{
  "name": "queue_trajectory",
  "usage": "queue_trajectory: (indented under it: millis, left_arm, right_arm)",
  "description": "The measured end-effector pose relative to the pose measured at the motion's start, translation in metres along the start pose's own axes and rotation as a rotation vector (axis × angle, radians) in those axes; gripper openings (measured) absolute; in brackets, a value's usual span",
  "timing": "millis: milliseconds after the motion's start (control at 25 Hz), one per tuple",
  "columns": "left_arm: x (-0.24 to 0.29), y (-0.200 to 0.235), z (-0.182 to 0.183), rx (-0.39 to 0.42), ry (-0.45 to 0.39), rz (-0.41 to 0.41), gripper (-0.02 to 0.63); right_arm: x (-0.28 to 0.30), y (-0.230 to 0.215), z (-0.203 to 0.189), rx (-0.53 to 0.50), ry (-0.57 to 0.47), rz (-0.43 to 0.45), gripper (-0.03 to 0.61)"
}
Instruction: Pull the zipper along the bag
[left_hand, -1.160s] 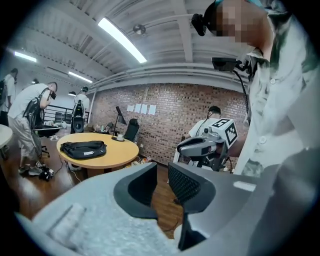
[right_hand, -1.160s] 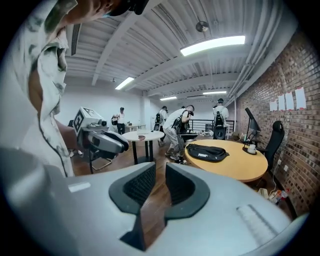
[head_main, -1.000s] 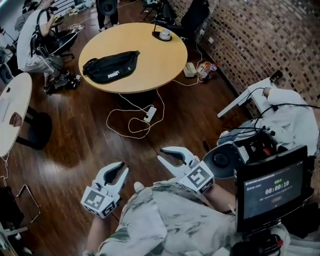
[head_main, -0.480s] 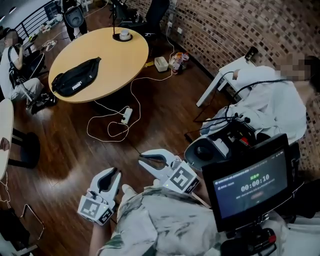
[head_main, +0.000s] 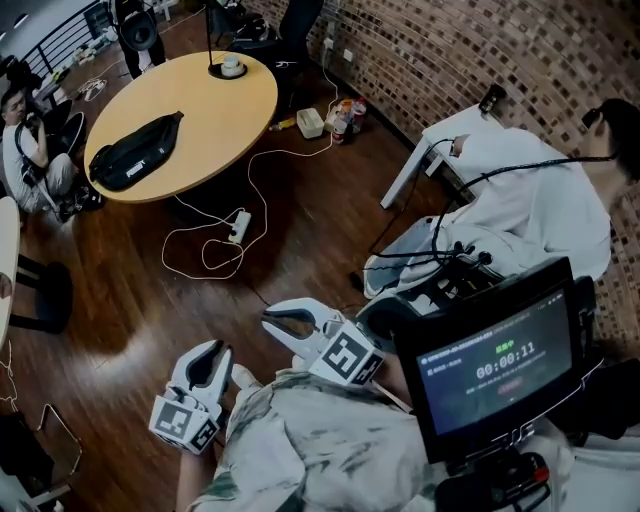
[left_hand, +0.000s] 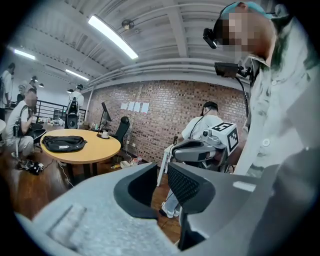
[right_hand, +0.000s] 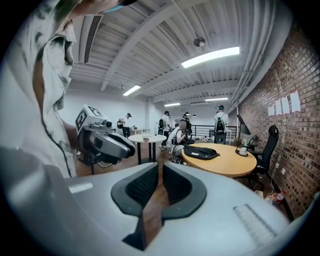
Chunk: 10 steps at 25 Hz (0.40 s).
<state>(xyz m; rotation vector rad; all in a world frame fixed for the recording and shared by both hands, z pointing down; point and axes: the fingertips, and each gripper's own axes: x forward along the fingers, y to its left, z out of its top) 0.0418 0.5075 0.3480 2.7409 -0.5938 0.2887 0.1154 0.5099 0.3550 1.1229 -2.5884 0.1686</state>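
Note:
The black bag (head_main: 135, 150) lies on the round wooden table (head_main: 230, 110), far across the room from me. It also shows small in the left gripper view, bag (left_hand: 64, 144), and in the right gripper view, bag (right_hand: 201, 152). Both grippers hang close to my body above the dark wooden floor. My left gripper (head_main: 215, 352) stands slightly open, its jaws (left_hand: 161, 172) holding nothing. My right gripper (head_main: 272, 322) is open too, with only floor showing between its jaws (right_hand: 161, 172). Neither gripper is near the bag.
A white power strip (head_main: 238, 225) with a looping cable lies on the floor between me and the table. A person in white (head_main: 530, 200) sits at right by the brick wall. A monitor (head_main: 495, 365) is mounted near my right side. Another person (head_main: 25, 140) sits left of the table.
The head view has swung, so the table and bag now sit further left in the picture. Both grippers have drifted a little down and left, still held close to my body.

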Motion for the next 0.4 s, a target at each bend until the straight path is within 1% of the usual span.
queue_trajectory:
  millis: [160,400]
  left_arm:
    - [0.004,0.001,0.001,-0.009,0.000,0.014,0.067]
    - [0.003,0.014,-0.007,-0.003,0.012,0.018,0.067]
  right_arm:
    - [0.003,-0.002,-0.003,-0.002,0.002,0.021,0.035]
    - [0.019,-0.003,-0.010,0.000,0.015,0.031,0.035]
